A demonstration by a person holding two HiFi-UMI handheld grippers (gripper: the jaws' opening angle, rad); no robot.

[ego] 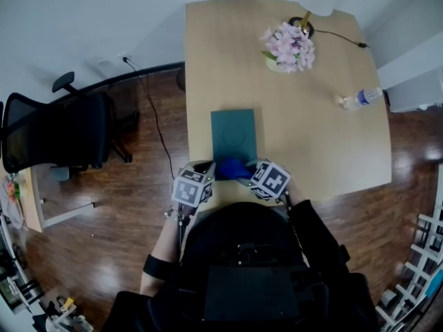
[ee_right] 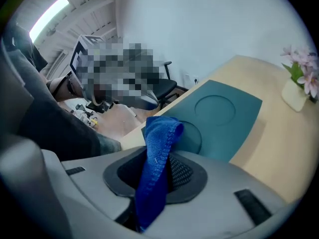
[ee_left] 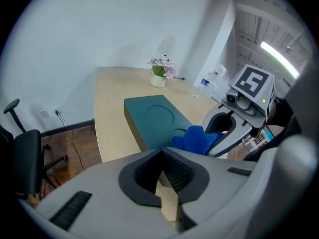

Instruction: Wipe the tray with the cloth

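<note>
Pinching the cloth [ee_right: 160, 133], the right gripper [ee_right: 158, 159] was at the near end of the tray [ee_right: 227, 114]; the left gripper [ee_left: 162, 156] had its jaws together, empty.

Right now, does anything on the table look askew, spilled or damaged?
Nothing stands out. The tray lies flat and square on the table, the flower pot stands upright, and the blue cloth is pinched in the right tongs; no spill visible.

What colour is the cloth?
The cloth is bright blue. It shows best in the right gripper view.
</note>
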